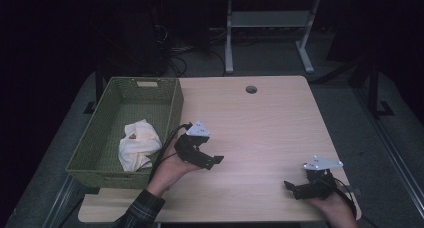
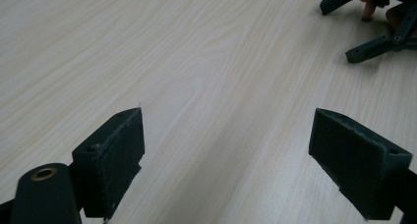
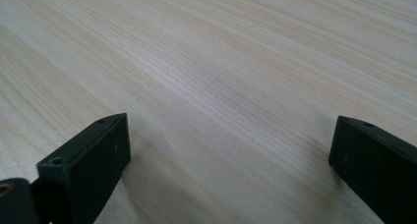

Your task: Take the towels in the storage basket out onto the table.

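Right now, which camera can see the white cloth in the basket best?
The high view: it looks down on the crumpled white cloth lying inside the green basket, left of the left gripper. Both gripper views look across bare wooden table, away from the cloth.

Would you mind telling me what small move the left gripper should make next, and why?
Probably swing the left gripper left over the green basket toward the white cloth. Its jaws stand open over bare table, and the cloth is the nearest thing.

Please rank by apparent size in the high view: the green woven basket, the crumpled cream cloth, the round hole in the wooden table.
1. Green woven basket
2. Crumpled cream cloth
3. Round hole, though it lies farthest from the camera.
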`<state>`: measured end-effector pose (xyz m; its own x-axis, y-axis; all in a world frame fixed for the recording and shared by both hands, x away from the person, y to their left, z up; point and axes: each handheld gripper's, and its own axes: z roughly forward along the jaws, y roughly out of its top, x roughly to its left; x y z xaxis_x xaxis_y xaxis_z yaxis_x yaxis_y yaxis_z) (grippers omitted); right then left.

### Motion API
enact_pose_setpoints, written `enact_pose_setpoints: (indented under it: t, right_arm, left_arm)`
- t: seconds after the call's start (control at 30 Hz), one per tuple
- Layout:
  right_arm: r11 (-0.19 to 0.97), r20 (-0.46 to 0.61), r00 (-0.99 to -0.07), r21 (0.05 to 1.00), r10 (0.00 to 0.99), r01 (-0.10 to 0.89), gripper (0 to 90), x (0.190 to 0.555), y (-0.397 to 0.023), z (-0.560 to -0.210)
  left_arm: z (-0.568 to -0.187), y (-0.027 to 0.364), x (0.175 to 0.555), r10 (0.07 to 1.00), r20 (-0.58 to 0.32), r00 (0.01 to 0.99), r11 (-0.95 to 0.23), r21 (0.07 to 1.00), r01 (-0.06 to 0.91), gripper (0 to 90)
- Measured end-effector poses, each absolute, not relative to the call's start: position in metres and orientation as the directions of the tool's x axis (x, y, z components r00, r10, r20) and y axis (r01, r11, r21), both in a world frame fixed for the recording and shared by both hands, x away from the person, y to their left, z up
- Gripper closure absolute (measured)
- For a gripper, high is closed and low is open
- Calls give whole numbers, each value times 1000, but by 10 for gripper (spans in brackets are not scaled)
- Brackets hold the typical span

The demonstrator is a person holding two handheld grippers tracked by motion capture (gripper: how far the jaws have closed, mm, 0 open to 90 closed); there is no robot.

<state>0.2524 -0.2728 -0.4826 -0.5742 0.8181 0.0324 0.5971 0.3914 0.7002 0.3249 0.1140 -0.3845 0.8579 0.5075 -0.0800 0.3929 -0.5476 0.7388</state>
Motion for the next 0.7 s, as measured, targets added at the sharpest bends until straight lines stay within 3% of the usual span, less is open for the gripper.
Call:
enact_pose_setpoints:
  t: [0.7]
  right_arm:
    - [392,31,-575,700,818,596,17,252,-273,-483]
  left_arm:
    - [-352,134,339,521,-64,851,-529,758,381,132]
